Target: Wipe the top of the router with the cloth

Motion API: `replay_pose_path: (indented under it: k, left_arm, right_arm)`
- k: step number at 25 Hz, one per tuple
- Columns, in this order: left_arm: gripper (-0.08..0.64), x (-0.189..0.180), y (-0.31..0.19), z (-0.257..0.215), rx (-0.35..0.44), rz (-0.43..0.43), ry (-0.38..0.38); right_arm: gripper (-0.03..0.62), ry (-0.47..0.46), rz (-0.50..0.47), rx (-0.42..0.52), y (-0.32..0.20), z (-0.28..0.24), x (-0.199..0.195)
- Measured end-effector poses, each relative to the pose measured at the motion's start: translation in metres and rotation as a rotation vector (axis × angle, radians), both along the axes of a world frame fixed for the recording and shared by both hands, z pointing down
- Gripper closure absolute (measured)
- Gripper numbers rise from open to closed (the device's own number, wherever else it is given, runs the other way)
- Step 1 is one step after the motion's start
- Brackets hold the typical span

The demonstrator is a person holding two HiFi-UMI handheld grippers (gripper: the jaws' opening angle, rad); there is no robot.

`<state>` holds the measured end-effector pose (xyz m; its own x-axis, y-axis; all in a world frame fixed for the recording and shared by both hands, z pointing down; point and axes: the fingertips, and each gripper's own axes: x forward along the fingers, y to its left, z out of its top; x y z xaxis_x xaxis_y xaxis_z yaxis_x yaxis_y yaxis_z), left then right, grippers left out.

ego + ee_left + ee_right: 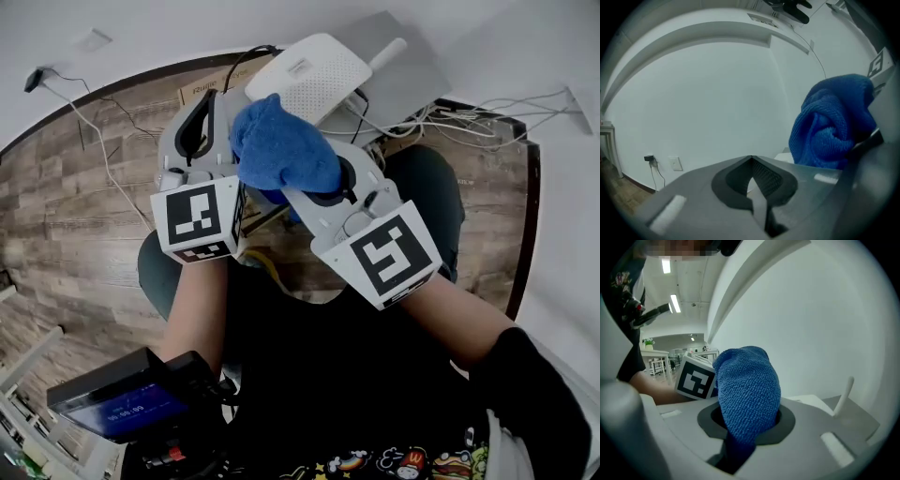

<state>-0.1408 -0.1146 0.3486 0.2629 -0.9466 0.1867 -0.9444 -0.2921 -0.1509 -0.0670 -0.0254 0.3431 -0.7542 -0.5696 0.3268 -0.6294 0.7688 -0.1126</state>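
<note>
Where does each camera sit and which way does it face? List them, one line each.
Left gripper view: on the left gripper, facing along its shut, empty jaws at a white wall; cloth at right.
Right gripper view: on the right gripper, facing along jaws shut on the cloth; the person's left arm at left.
Head view: on the head, looking down at both grippers, both arms and router.
Shared: all three show the cloth.
</note>
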Motion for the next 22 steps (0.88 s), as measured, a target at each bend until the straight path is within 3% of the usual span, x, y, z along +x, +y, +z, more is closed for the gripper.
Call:
replay_pose_path:
  k: [5,11,15,18,22]
  left_arm:
    - [0.56,0.025,-0.005,-0.03,0.041,0.021,0.039]
    - [0.56,0.049,0.002,-0.066,0.071,0.056,0.068]
    - [0.56,0.068,0.007,-0.064,0.071,0.093,0.071]
    - [0.56,0.075,0.01,-0.059,0.063,0.104,0.053]
    - [0.56,0.087,0.016,-0.061,0.071,0.123,0.049]
  right_arm:
    - [0.477,-0.056,0.035,0.026,-0.011,-0.032,0.028]
    - [0.477,0.011,0.11,0.165,-0.055,-0.05,0.085]
    - [0.477,0.083,0.151,0.069,-0.083,0.003,0.114]
    - [0.477,0.089,0.138,-0.049,-0.091,0.041,0.114]
    - [0.477,0.091,0.138,-0.125,-0.095,0.066,0.119]
